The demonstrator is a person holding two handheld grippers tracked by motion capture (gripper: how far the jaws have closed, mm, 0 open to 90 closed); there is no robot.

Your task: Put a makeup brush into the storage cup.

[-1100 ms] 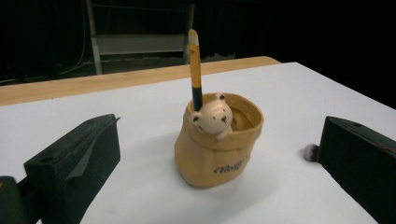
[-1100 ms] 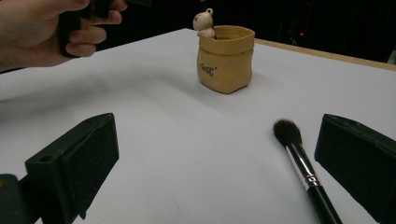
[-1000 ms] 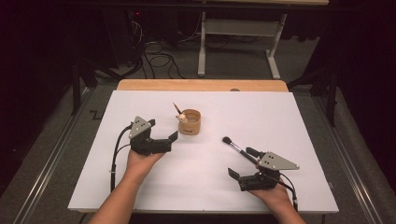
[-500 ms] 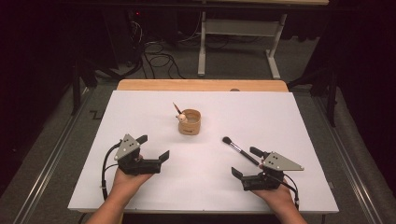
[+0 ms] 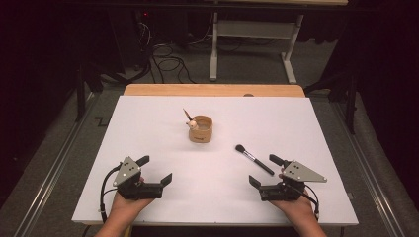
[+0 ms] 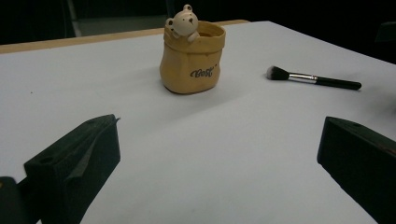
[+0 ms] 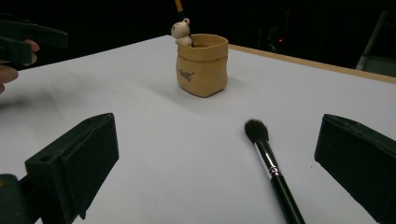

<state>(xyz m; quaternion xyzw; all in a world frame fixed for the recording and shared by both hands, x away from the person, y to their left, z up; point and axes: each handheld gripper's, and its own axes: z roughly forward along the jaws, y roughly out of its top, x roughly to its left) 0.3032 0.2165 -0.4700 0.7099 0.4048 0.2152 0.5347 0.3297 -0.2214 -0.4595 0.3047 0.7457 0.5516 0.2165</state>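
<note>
So far one stick already stands in the pot (image 5: pixel 200 130), a soft-looking tan pouch with a small bear on its rim; the brush (image 5: pixel 254 159), dark bristles, metal ferrule, glossy black handle, lies flat on the white table (image 5: pixel 148 123), just ahead of the right gripper (image 5: pixel 266 170); both it and the left gripper (image 5: pixel 154 170) rest wide open, empty.

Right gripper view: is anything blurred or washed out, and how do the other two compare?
Right gripper view: brush and pot sharp, left gripper at the edge soft and dim. Left gripper view: pot crisp, soft shadow beside it. High view: sheet evenly lit, no glare, surroundings dark.
</note>
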